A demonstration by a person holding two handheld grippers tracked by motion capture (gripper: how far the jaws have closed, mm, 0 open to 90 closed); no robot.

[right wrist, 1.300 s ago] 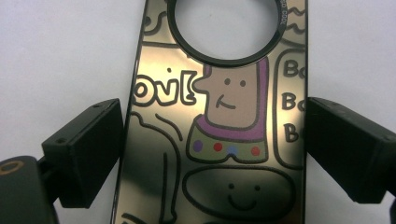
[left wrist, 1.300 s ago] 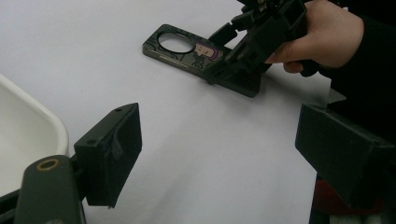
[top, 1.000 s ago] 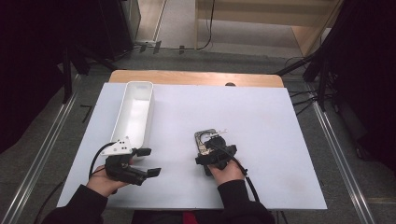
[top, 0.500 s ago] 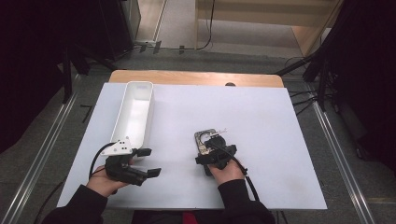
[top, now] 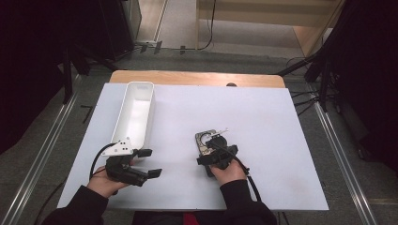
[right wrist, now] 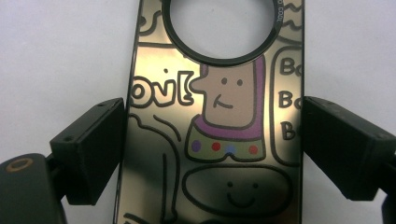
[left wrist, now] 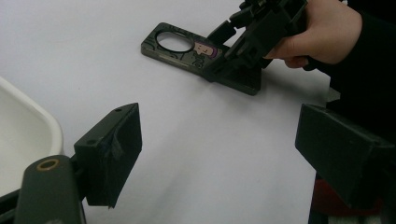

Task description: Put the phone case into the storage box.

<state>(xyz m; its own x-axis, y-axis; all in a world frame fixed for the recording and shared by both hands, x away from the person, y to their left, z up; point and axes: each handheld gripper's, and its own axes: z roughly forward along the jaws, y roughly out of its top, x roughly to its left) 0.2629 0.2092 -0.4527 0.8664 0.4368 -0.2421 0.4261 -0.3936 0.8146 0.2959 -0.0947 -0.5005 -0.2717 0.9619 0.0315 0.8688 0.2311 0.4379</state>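
While the right tool (top: 212, 157) straddles it, the phone case's (right wrist: 215, 121) lower end is cropped.

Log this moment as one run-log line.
left gripper: open, idle beside white tray | right gripper: jaws straddling phone case, contact unclear | case flat on table

The phone case (right wrist: 219, 121) reads "ovl" and "Bo".

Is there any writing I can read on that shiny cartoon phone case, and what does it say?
"ovi[" in outlined letters on the phone case, left of the cartoon head; the start is cut off.
"Bo", "Bo", "B" stacked at its right edge, each cut off.
Tiny print on the black camera ring: too small to read.
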